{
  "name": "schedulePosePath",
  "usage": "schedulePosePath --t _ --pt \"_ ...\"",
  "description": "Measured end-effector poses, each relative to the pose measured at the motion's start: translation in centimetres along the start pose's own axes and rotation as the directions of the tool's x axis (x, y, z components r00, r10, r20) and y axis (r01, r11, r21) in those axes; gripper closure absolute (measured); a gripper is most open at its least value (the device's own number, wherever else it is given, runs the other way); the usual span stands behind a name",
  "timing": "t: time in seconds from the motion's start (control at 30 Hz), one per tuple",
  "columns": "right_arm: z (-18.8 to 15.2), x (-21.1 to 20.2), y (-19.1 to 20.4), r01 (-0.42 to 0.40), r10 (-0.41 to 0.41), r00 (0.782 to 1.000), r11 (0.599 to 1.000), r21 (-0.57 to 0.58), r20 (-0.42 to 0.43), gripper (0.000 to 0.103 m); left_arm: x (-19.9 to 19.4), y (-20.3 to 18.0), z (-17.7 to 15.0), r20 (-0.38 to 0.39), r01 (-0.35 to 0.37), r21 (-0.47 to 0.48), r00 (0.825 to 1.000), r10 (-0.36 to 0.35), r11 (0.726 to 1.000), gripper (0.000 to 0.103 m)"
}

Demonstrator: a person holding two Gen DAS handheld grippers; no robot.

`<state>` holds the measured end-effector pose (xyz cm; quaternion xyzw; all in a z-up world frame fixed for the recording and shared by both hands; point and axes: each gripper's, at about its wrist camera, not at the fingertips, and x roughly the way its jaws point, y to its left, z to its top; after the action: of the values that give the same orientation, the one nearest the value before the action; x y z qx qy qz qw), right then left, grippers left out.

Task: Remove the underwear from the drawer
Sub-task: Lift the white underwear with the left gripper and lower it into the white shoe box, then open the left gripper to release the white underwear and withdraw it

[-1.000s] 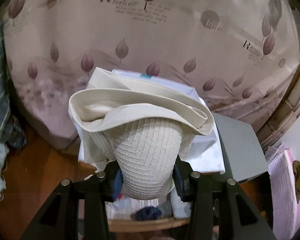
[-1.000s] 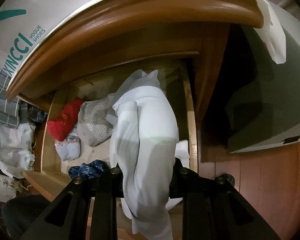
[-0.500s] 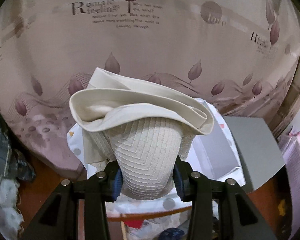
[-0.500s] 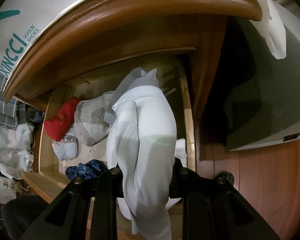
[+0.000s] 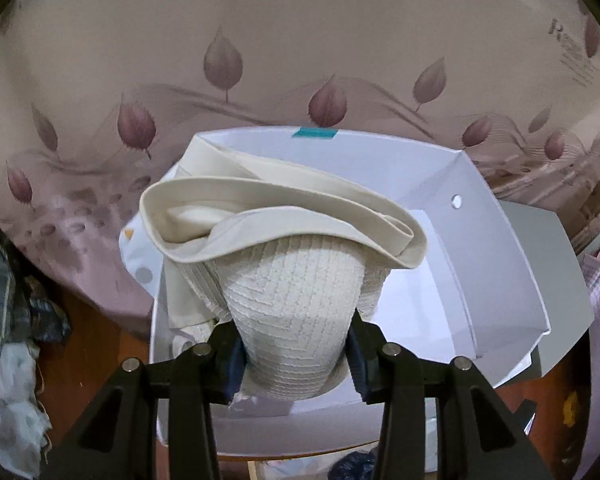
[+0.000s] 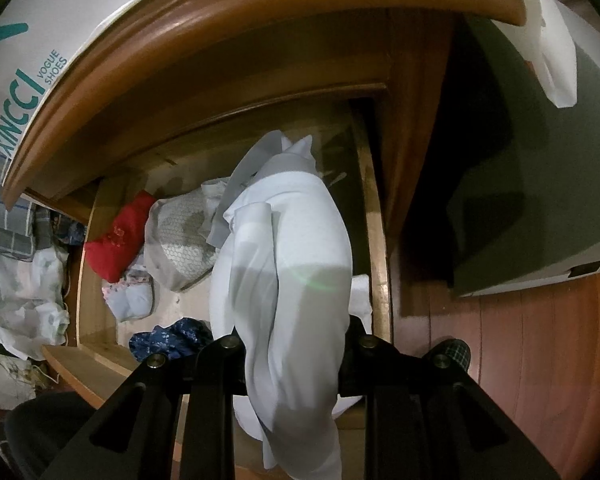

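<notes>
Left gripper (image 5: 296, 364) holds a garment (image 5: 288, 248) over an open box (image 5: 496, 264), which lies before the bedspread (image 5: 300, 40). Right gripper (image 6: 296, 364) holds a cloth (image 6: 292, 280) above the drawer (image 6: 374, 240), pulled out under the cabinet top (image 6: 260, 20). In the drawer, left of the cloth: a pouch (image 6: 120, 236), a mesh piece (image 6: 180, 240), a bundle (image 6: 172, 338) nearest its front.

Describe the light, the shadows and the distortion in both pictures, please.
Left wrist view: soft, even light on the cream garment and white box; the bed cover's print curves with the fisheye, corners black. Right wrist view: dimmer, deep shadow right of the drawer; a shadow band and small green glare spot on the white garment; the cabinet top edge bows.
</notes>
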<state>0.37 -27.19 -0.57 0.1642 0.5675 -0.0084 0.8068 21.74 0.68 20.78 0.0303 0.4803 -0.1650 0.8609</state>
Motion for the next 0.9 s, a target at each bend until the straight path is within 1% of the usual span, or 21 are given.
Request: schedulePosePath --t 0.03,0.17,0.23,0.33,0.43,0.53,0.6,0.67,0.8,0.9 --pt "0.0 0.0 0.0 0.001 -0.001 1.000 1.000 0.001 0.000 0.082 0.5 0.2 -0.1 -0.011 -0.001 -0.015 1.000 0.001 1.000 0.059" --pt "0.0 0.0 0.0 0.002 -0.002 1.000 1.000 -0.001 0.000 0.082 1.5 0.3 -0.3 -0.020 -0.028 -0.021 0.999 0.028 0.999 0.056" --pt "0.0 0.1 0.0 0.002 -0.002 1.000 1.000 -0.001 -0.002 0.082 1.6 -0.2 -0.5 -0.018 -0.038 -0.007 0.999 0.038 0.999 0.050" --pt "0.0 0.1 0.0 0.002 -0.002 1.000 1.000 0.002 -0.005 0.082 1.7 -0.7 -0.5 -0.021 -0.046 -0.006 0.999 0.046 0.999 0.047" --pt "-0.1 0.1 0.0 0.008 -0.008 1.000 1.000 -0.003 -0.003 0.082 1.5 -0.8 -0.6 -0.005 -0.056 -0.010 0.998 0.056 0.998 0.042" --pt "-0.1 0.1 0.1 0.010 -0.010 1.000 1.000 -0.005 -0.004 0.082 0.8 -0.9 -1.0 0.023 -0.048 -0.014 0.999 0.049 0.999 0.040" --pt "0.0 0.1 0.2 0.011 -0.011 1.000 1.000 -0.004 -0.004 0.081 0.1 -1.1 -1.4 0.040 -0.035 -0.002 0.999 0.036 0.999 0.038" --pt "0.0 0.2 0.2 0.010 -0.011 1.000 1.000 -0.004 -0.004 0.081 -0.7 -1.4 -1.8 0.065 -0.039 0.016 0.997 0.038 0.999 0.035" --pt "-0.1 0.1 0.3 0.013 -0.013 1.000 1.000 -0.005 -0.003 0.081 -1.7 -2.1 -2.3 0.077 -0.037 0.077 0.997 0.031 0.996 0.032" --pt "0.0 0.3 0.3 0.014 -0.014 1.000 1.000 -0.006 -0.004 0.081 -2.9 -2.1 -2.1 0.104 -0.060 0.076 0.993 0.052 0.995 0.030"
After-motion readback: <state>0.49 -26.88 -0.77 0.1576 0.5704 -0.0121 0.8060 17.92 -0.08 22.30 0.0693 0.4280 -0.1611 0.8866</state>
